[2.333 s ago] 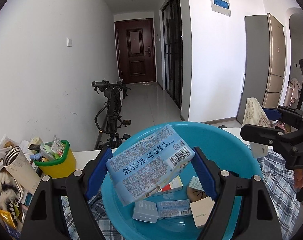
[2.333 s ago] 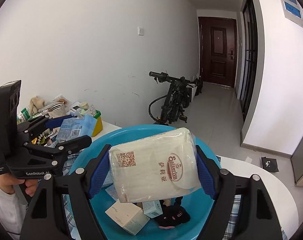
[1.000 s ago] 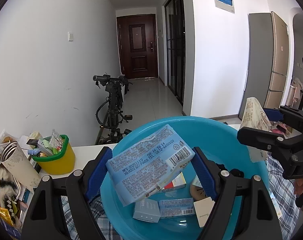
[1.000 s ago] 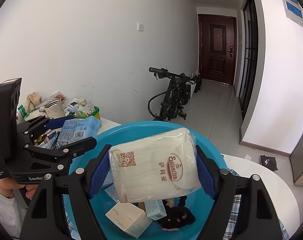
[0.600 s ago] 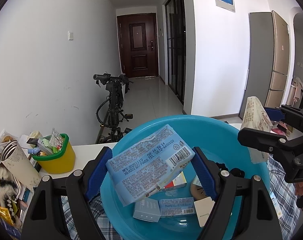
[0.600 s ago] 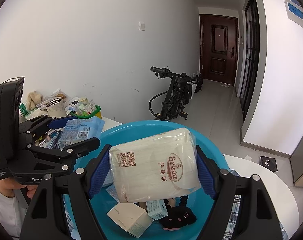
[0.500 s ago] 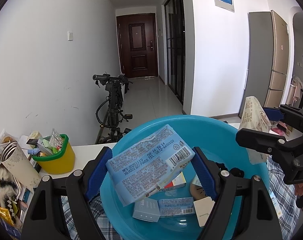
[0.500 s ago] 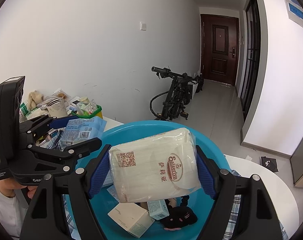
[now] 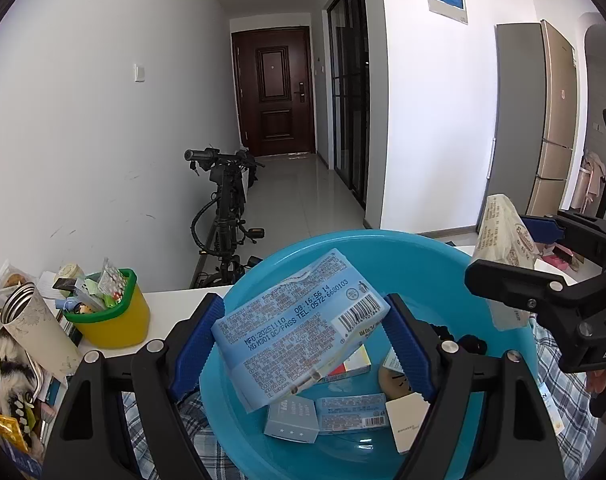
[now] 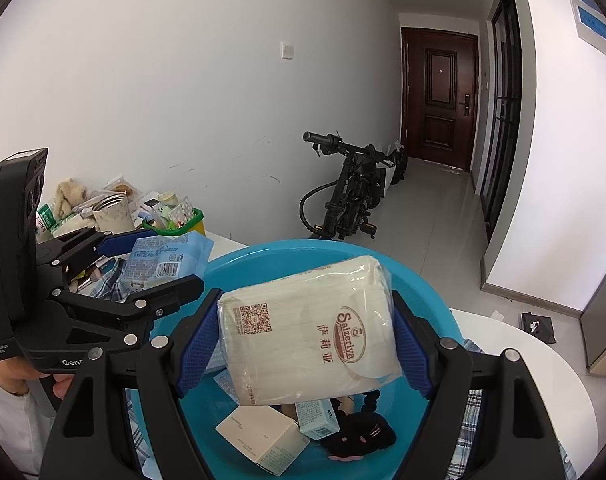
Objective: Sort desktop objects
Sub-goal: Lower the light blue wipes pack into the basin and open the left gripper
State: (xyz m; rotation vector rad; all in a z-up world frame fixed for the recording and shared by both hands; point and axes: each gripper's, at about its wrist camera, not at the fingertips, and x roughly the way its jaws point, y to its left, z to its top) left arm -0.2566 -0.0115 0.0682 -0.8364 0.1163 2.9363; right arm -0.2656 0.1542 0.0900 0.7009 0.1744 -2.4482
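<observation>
My left gripper (image 9: 303, 340) is shut on a light blue wipes pack (image 9: 295, 328) and holds it above a blue plastic basin (image 9: 383, 256). My right gripper (image 10: 307, 348) is shut on a cream tissue pack (image 10: 303, 332) with a brown logo, also above the basin (image 10: 303, 252). Several small boxes (image 9: 351, 408) and a black plush item (image 10: 359, 432) lie in the basin. In the left wrist view the right gripper (image 9: 543, 276) is at the right with the tissue pack (image 9: 499, 240). In the right wrist view the left gripper (image 10: 115, 276) is at the left with the wipes pack (image 10: 163, 260).
A yellow and green cup (image 9: 111, 312) full of small items and a metal tumbler (image 9: 35, 328) stand in a cluttered pile at the left. The basin sits on a blue plaid cloth (image 9: 563, 400) over a white table (image 10: 543, 364). A bicycle (image 9: 227, 208) stands beyond the table.
Both grippers have drifted slightly closer together over the basin, each still holding its pack. The basin's contents have not moved.
</observation>
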